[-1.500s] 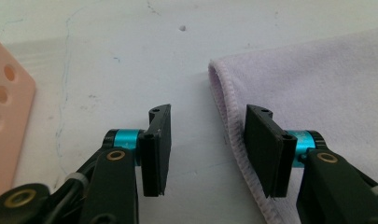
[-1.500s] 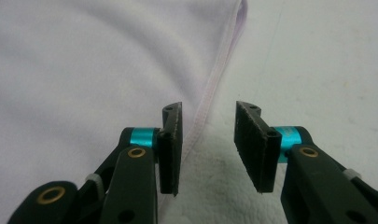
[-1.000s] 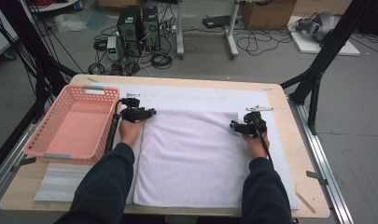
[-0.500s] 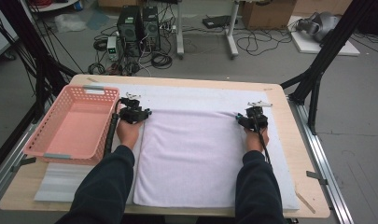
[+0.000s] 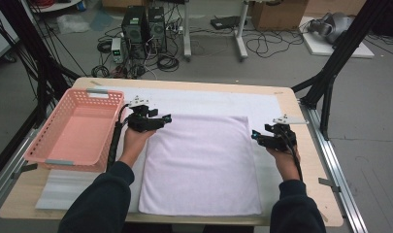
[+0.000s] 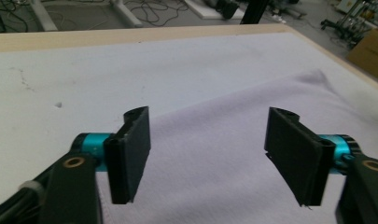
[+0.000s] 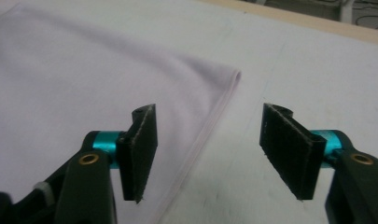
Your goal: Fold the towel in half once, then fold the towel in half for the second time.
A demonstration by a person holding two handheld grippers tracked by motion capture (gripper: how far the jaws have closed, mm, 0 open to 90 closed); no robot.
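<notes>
A pale lilac towel [image 5: 201, 162] lies folded flat on a white mat [image 5: 204, 99] in the middle of the table. My left gripper [image 5: 166, 118] hovers at the towel's far left corner and points right. Its jaws have just been opening, and in the left gripper view [image 6: 207, 135] they stand wide above the towel [image 6: 233, 158] with nothing between them. My right gripper [image 5: 254, 135] hangs beside the towel's right edge. Its jaws have also just been opening, and in the right gripper view [image 7: 207, 135] they stand apart over the hem of the towel [image 7: 84, 70].
A pink plastic basket [image 5: 99, 91] stands at the table's left side, next to my left forearm. Bare wooden tabletop [image 5: 308, 165] runs along the right edge. Computers and cables lie on the floor beyond the table.
Both grippers have let go of the towel's far corners and opened. The right one has drawn back to the right and nearer to me; the left one has lifted slightly.
</notes>
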